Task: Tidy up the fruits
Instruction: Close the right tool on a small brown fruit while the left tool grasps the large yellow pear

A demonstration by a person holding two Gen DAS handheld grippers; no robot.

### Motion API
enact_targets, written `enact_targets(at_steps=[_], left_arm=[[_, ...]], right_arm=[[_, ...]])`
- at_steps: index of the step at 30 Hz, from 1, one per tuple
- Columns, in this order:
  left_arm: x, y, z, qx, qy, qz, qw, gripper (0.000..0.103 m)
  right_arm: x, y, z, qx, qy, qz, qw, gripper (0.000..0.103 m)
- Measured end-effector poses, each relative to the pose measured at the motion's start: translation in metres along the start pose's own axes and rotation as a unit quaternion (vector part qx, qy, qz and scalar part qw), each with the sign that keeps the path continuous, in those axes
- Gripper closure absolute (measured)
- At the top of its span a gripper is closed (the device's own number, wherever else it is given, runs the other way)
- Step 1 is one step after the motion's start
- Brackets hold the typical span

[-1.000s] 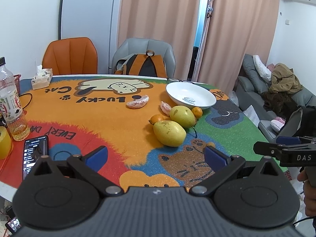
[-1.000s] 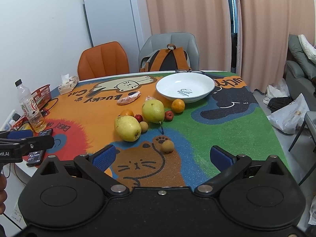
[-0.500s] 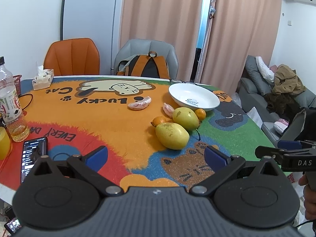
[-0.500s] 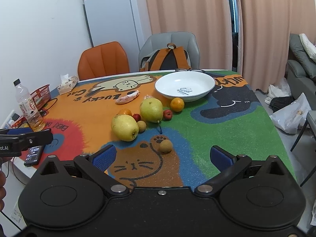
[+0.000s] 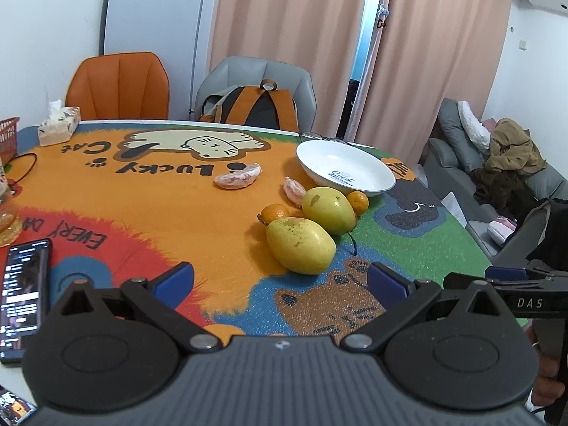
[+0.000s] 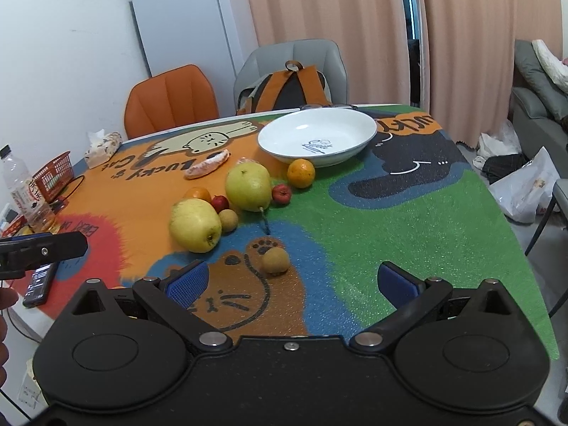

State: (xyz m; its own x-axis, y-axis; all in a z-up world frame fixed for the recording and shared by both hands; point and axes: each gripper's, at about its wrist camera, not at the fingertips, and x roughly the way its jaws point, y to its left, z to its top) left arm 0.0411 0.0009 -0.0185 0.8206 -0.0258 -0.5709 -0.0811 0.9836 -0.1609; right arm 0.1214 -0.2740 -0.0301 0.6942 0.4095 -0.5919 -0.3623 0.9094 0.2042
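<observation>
A white bowl point(image 6: 317, 137) stands empty at the far side of the cartoon table mat; it also shows in the left wrist view point(image 5: 346, 170). In front of it lie two yellow pears point(image 6: 194, 225) point(image 6: 248, 187), two oranges point(image 6: 301, 173) point(image 6: 197, 193), two small red fruits point(image 6: 282, 193), two small brown fruits point(image 6: 275, 260) and peeled citrus pieces point(image 5: 238, 178). My left gripper point(image 5: 280, 282) is open and empty, just short of the nearer pear point(image 5: 301, 245). My right gripper point(image 6: 293, 284) is open and empty, with the brown fruit just beyond its jaws.
A phone point(image 5: 22, 289) lies at the left table edge. A tissue box point(image 5: 58, 125), a red basket point(image 6: 53, 176) and a bottle point(image 6: 25, 191) stand at the far left. An orange chair point(image 5: 119, 87) and a grey chair with a backpack point(image 5: 257, 104) stand behind the table.
Both grippers have moved forward over the table toward the fruit. Their jaws stay open. The fruit has not moved.
</observation>
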Motion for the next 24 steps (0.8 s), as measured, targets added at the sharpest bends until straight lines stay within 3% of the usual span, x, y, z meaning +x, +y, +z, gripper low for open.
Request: enact_targets(at_steps=[15, 24], left_arm=[[0.048, 0.005, 0.002, -0.024, 0.012, -0.026, 0.9993, 0.002], [0.076, 0.0, 0.005, -0.024, 0.025, -0.029, 0.999, 0.005]], right_arm=[[0.048, -0.007, 0.003, 0.0, 0.013, 0.034, 0.999, 0.001], [0.079, -0.003, 0.004, -0.01, 0.036, 0.054, 0.998, 0.015]])
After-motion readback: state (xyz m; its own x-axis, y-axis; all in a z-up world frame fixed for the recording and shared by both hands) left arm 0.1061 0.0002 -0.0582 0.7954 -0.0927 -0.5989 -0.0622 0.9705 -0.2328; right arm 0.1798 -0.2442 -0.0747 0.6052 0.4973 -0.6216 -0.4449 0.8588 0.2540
